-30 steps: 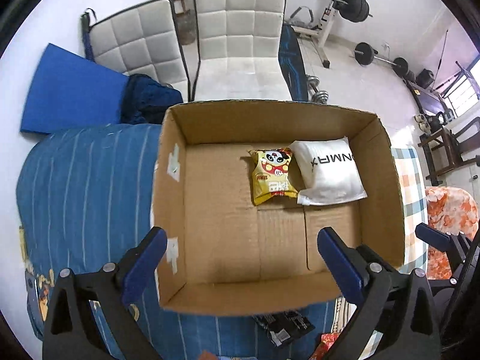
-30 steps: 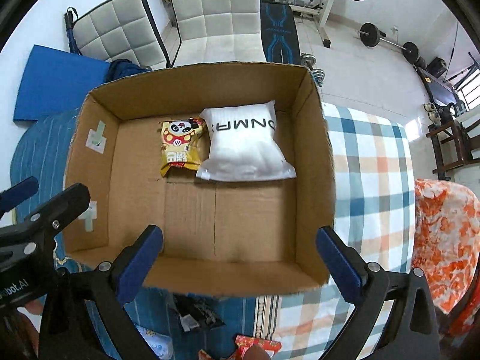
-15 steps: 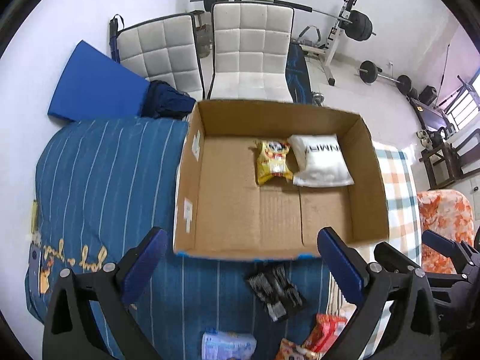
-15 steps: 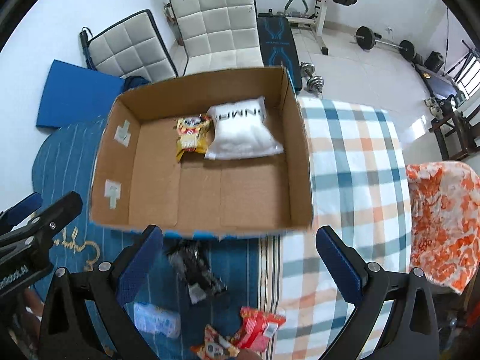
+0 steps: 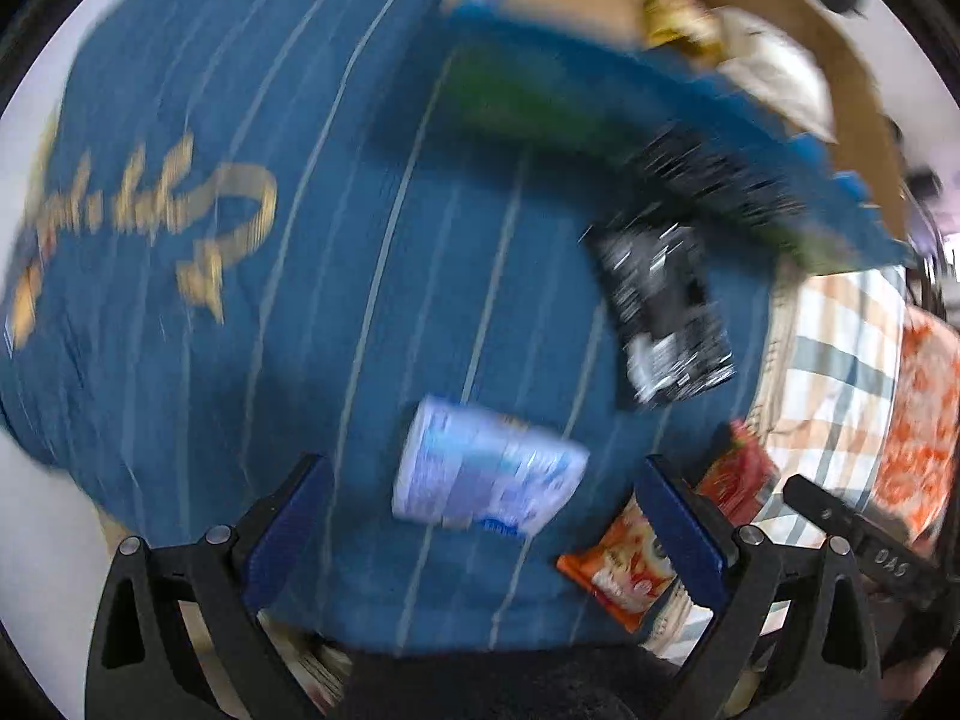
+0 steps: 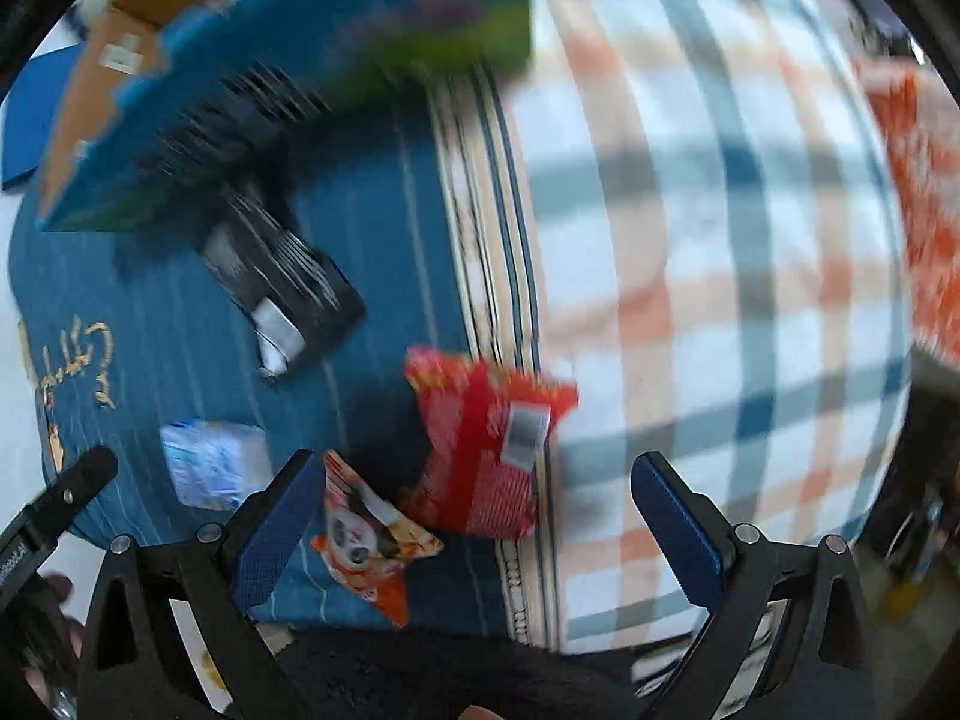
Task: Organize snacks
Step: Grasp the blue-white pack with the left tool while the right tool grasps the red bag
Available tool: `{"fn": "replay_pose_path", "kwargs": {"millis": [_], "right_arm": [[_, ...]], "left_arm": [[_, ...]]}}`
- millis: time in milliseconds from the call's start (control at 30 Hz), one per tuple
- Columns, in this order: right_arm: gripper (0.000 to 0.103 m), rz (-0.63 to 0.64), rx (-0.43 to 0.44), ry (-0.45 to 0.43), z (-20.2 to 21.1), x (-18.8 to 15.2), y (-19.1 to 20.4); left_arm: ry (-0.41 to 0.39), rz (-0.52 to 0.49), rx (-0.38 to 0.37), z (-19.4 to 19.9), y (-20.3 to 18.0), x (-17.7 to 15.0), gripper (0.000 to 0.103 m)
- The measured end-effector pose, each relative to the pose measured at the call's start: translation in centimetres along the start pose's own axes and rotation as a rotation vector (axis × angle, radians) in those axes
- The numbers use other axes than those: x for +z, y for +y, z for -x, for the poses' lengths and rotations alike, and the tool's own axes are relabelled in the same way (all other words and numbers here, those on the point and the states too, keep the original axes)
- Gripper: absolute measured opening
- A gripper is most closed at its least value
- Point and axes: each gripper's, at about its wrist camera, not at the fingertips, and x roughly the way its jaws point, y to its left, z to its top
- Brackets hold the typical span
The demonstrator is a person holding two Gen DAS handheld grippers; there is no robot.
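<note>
Left gripper (image 5: 480, 519): held wide open, nothing between its blue pads; a pale blue-and-white snack packet (image 5: 487, 471) is framed just ahead of the gap, lying on the blue striped bedcover (image 5: 252, 312).

Right gripper (image 6: 474, 525): likewise spread open and empty; a red snack packet (image 6: 486, 450) is framed at 12 o'clock from the gap, and an orange panda-print packet (image 6: 366, 546) lies close beside the left pad, at about 9 o'clock.

Black packet (image 5: 666, 312): seen at 1 o'clock from the left gripper, close against the printed blue outer wall of the cardboard box (image 5: 858, 102).

Box contents: a yellow packet (image 5: 672, 24) and a white pouch (image 5: 774, 78) are made out inside, at the far edge of the left wrist view.

Checked cloth (image 6: 720, 240): spread at 1 to 3 o'clock from the right gripper, beside the bedcover.

Condition: both views are heavily blurred, so edges and contact cannot be judged.

Risks, as judged: the red and orange packets lie nearly touching, so both could be caught in one closure; a flat, slippery packet on soft bedding could be pushed down or slid aside; bedcover fabric could be pinched with it.
</note>
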Motion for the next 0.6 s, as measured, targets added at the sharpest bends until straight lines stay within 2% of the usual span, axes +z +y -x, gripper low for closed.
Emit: {"fn": "replay_pose_path", "kwargs": {"millis": [200, 300, 367, 467, 600], "right_arm": [[0.089, -0.149, 0.017, 0.079, -5.2, -0.6, -2.0], [0.07, -0.191, 0.037, 0.128, -6.9, -0.8, -2.3], [0.054, -0.212, 0.053, 0.157, -7.9, -1.0, -2.5], [0.052, -0.235, 0.065, 0.141, -8.0, -1.3, -3.0], [0.05, -0.206, 0.066, 0.13, -8.0, -1.7, -3.2]], "left_arm": [[0.186, 0.239, -0.104, -5.8, 3.9, -3.5, 0.103], [0.242, 0.314, -0.145, -7.7, 4.9, -4.4, 0.103], [0.282, 0.37, -0.224, -8.9, 5.4, -4.8, 0.103], [0.286, 0.471, -0.318, -10.0, 6.2, -4.7, 0.103], [0.251, 0.515, -0.339, -10.8, 6.0, -3.4, 0.102]]}}
